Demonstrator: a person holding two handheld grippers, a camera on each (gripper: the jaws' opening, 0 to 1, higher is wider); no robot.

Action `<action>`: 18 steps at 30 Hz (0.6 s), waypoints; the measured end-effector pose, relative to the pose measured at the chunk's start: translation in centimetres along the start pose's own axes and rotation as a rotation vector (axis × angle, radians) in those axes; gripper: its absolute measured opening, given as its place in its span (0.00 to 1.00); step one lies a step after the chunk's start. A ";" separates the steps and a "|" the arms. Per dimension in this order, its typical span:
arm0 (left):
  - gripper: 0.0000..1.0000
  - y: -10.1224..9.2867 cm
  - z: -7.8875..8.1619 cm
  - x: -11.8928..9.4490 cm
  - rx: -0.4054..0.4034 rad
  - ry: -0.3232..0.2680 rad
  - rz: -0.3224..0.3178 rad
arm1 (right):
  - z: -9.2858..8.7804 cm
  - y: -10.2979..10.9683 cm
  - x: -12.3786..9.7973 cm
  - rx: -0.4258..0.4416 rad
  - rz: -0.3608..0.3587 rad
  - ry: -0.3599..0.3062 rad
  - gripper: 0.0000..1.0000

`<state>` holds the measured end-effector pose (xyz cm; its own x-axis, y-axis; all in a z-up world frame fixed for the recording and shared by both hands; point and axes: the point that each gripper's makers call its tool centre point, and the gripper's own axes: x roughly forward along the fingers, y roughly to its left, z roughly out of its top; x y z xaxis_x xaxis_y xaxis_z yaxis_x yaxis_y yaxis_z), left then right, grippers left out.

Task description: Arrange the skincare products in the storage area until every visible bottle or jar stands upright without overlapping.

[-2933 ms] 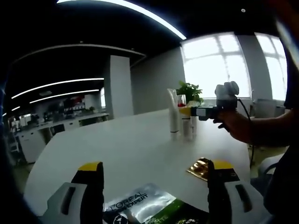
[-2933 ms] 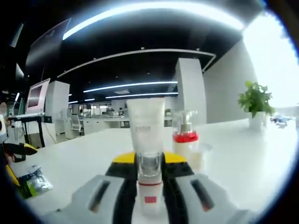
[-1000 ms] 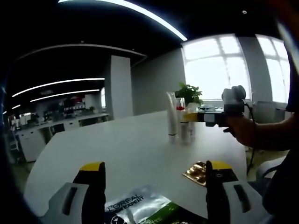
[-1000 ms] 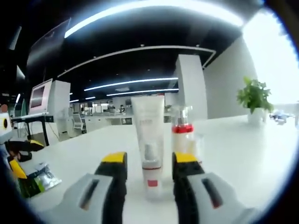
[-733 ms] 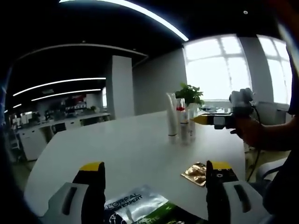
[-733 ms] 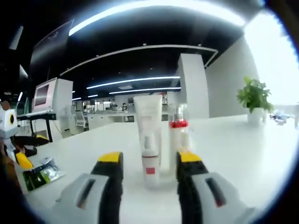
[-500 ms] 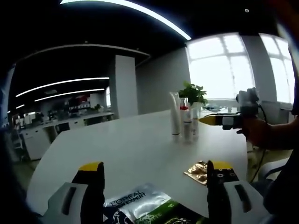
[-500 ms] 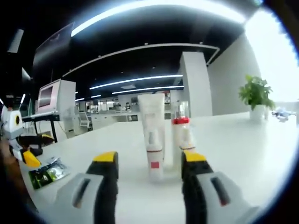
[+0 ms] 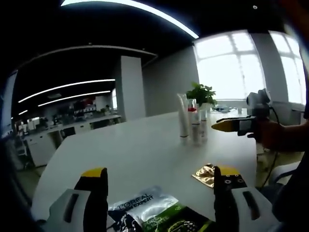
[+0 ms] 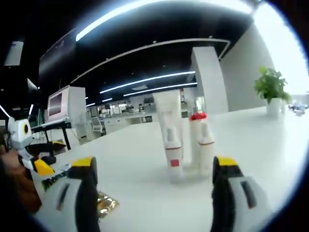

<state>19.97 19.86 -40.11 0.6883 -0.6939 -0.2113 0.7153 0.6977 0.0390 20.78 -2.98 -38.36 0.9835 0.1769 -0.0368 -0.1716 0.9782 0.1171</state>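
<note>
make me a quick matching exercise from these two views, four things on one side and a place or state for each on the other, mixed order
Things
1. white tube
2. gold sachet
3. potted plant
4. right claw

Places or states
A. lying flat on the table
B. open, holding nothing
C. standing on its cap beside the red-collared pump bottle
D. far end of the table

Pairs: 1-C, 2-A, 3-D, 4-B

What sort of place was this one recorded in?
Most likely an open-plan office: a long white table, rows of desks under strip ceiling lights, a monitor on a stand, and a potted plant by big windows.
</note>
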 end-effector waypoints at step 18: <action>0.91 1.2 0.1 -2.3 0.062 0.038 0.057 | 0.0 2.6 0.1 0.062 0.071 -0.016 1.00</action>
<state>19.28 22.26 -39.46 0.7236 -0.6456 -0.2443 0.6823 0.7225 0.1116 20.44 -0.42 -38.04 0.9699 0.2434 -0.0100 -0.2376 0.9545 0.1801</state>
